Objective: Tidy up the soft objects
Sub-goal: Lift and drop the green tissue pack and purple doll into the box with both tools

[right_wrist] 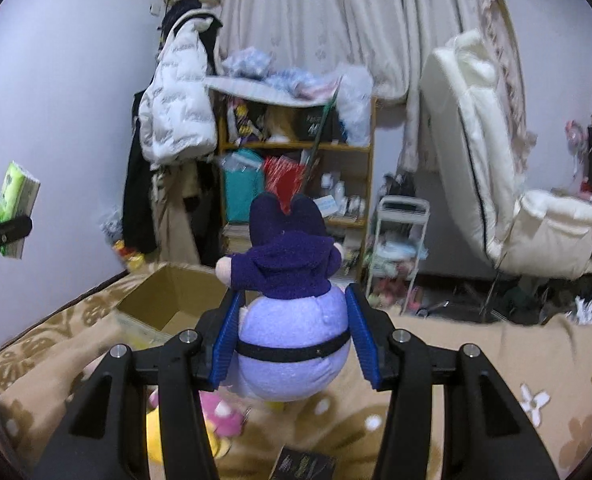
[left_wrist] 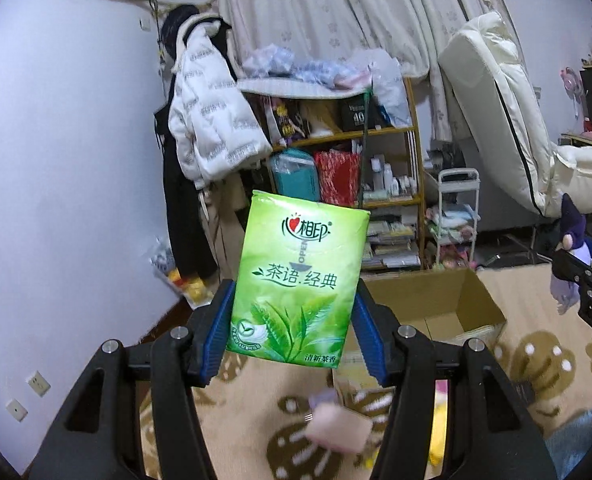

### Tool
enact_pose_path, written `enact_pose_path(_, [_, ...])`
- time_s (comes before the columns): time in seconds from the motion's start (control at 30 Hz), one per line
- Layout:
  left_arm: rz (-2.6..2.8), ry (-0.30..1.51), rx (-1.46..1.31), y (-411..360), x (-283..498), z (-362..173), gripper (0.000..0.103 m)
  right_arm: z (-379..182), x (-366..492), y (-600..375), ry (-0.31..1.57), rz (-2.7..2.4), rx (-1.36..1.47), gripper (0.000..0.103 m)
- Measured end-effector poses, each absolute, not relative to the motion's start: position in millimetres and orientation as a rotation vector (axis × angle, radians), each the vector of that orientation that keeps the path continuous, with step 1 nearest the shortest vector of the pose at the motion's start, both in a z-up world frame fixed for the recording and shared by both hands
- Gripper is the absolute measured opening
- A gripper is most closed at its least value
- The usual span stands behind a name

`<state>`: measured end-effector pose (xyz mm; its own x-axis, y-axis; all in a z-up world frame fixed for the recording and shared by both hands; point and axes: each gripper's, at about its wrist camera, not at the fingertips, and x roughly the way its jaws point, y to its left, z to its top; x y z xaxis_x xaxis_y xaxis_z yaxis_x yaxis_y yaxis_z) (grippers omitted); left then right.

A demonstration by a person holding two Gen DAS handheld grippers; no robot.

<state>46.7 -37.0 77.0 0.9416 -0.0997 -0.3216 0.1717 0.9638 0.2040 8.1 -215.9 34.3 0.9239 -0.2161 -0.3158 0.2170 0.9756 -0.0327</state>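
My left gripper (left_wrist: 292,312) is shut on a green tissue pack (left_wrist: 296,280), held upright above the bed; the pack (right_wrist: 16,196) also shows at the left edge of the right wrist view. My right gripper (right_wrist: 294,322) is shut on a purple plush toy (right_wrist: 292,320) with a dark hood and a lilac body; in the left wrist view the toy (left_wrist: 572,236) shows at the right edge. An open cardboard box (left_wrist: 448,304) lies on the bed ahead, between the two grippers, and the box (right_wrist: 168,300) appears left of the plush.
A beige flowered blanket (right_wrist: 476,360) covers the bed. A pink soft pouch (left_wrist: 338,422) and a pink and yellow plush (right_wrist: 212,416) lie below the grippers. Behind stand a cluttered wooden shelf (left_wrist: 376,136), a white jacket (left_wrist: 208,116), a small cart (left_wrist: 456,216) and a white recliner (right_wrist: 496,184).
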Motion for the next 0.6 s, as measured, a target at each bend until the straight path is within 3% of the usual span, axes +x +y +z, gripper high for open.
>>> enact_pose_path(0.6, [-0.189,0.261,0.334,-104.2,99.0,67.0,0.056,35.6,63.7,-239.9,0.277,-0.288,0.026,0.054])
